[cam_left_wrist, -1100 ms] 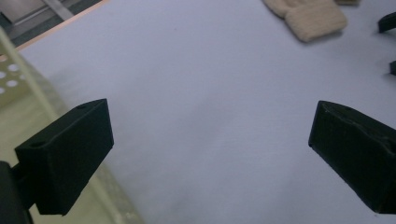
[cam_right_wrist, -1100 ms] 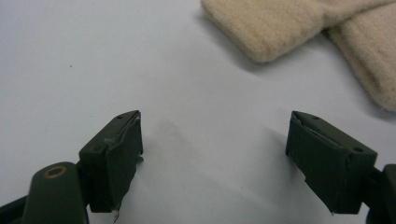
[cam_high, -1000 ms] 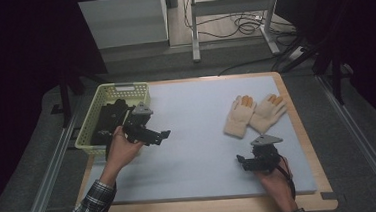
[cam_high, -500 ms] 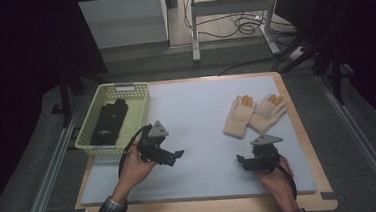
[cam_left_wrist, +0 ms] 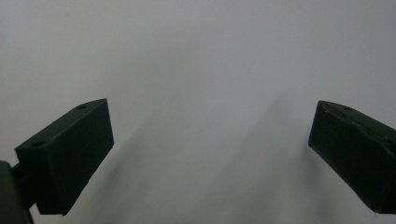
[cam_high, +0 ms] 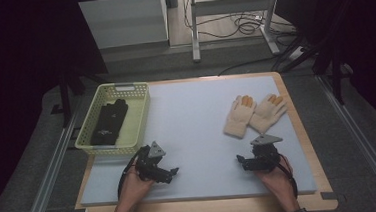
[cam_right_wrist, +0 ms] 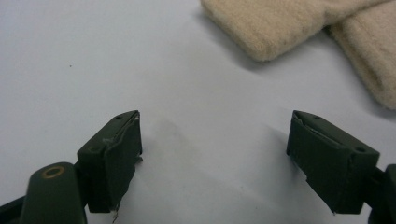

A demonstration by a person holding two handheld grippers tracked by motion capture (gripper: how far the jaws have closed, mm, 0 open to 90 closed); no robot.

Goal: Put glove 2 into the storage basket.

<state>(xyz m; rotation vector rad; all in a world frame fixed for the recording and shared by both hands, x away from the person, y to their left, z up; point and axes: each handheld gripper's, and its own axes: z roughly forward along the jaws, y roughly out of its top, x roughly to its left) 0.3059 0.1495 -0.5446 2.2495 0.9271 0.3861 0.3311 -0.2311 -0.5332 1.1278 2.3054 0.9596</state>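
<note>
Cream gloves (cam_high: 254,114) lie on the mat (cam_high: 191,115) just ahead of my right gripper (cam_high: 243,161), well right of my left gripper (cam_high: 172,172). Left gripper view: my jaws gape, bare mat between. Right gripper view: jaws wide, glove cuffs (cam_right_wrist: 285,23) beyond my fingertips

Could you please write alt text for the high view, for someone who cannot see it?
Two hands rest open grippers, the left gripper and the right gripper, on a pale mat. A pair of cream gloves lies beyond the right one; a yellow basket at the left holds black gloves.
</note>
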